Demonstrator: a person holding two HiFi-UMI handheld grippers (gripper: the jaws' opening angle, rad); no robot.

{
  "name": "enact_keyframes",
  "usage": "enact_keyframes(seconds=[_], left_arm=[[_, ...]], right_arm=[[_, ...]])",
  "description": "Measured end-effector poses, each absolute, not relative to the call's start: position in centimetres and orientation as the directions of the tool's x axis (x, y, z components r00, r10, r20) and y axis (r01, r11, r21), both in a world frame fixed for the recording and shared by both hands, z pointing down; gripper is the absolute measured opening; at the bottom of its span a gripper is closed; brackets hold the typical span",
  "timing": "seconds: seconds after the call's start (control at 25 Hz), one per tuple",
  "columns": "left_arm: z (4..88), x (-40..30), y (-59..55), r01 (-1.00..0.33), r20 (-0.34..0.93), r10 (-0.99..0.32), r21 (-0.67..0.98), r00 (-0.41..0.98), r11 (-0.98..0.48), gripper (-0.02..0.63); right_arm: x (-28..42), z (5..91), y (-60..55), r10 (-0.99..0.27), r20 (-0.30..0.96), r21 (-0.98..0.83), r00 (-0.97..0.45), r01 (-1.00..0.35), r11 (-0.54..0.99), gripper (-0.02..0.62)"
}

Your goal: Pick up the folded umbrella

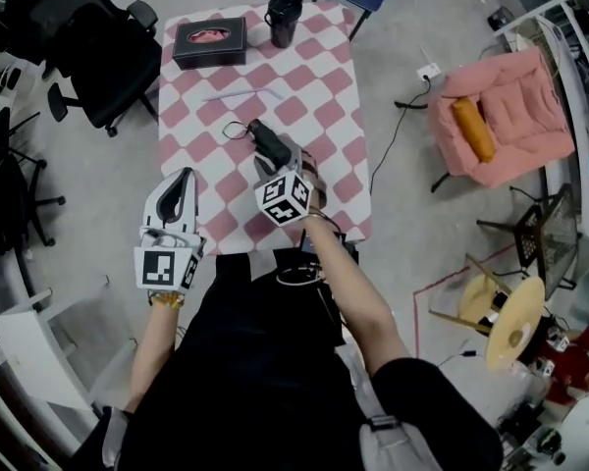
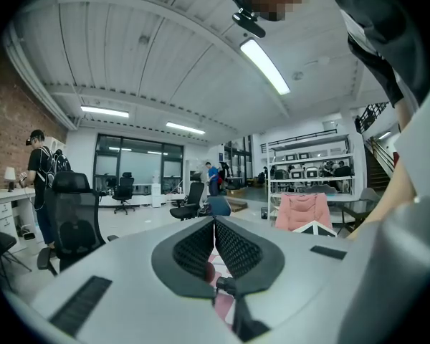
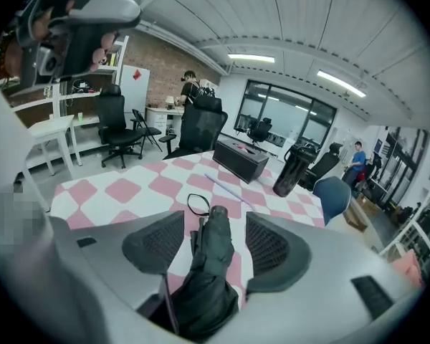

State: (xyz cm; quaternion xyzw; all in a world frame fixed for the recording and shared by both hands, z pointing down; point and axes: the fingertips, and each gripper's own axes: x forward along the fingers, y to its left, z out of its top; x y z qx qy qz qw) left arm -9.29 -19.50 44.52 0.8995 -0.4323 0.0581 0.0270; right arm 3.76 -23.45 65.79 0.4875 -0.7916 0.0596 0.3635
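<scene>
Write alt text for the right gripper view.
The right gripper, jaws open, straddles a folded black umbrella lying on a pink-and-white checkered table. A black box and a dark tumbler stand farther back.

An open-plan office that doubled as a lab floor.

In the left gripper view a ribbed white ceiling (image 2: 165, 56) carried long strip lights (image 2: 264, 67). A brick wall (image 2: 7, 120) ran down the left edge, a glass front (image 2: 136, 167) closed the far centre, and metal shelving (image 2: 308, 170) with stacked boxes stood at the right. A person (image 2: 39, 178) stood at a white desk (image 2: 0, 206) at the left. In the head view, black office chairs (image 1: 108, 57) filled the upper left on a bare concrete floor (image 1: 402, 27), a power socket (image 1: 427, 71) and its cable lay upper right, and a wooden cable spool (image 1: 515, 327) sat lower right.
</scene>
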Motion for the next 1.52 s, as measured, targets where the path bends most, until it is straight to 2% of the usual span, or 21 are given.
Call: enact_keyframes(seconds=[0.76,1.52], left_arm=[[44.6,-7.9,-20.8,-0.797,0.122,-0.79,0.015,0.601,-0.604,0.014],[44.2,-7.8,-21.0,-0.802,0.111,-0.796,0.02,0.596,-0.597,0.014]], right_arm=[[5.9,75.3,-24.0,-0.55,0.802,0.111,-0.232,-0.848,0.519,0.273],[6.3,77.8,-24.1,-0.464,0.853,0.037,-0.24,-0.859,0.511,0.273]])
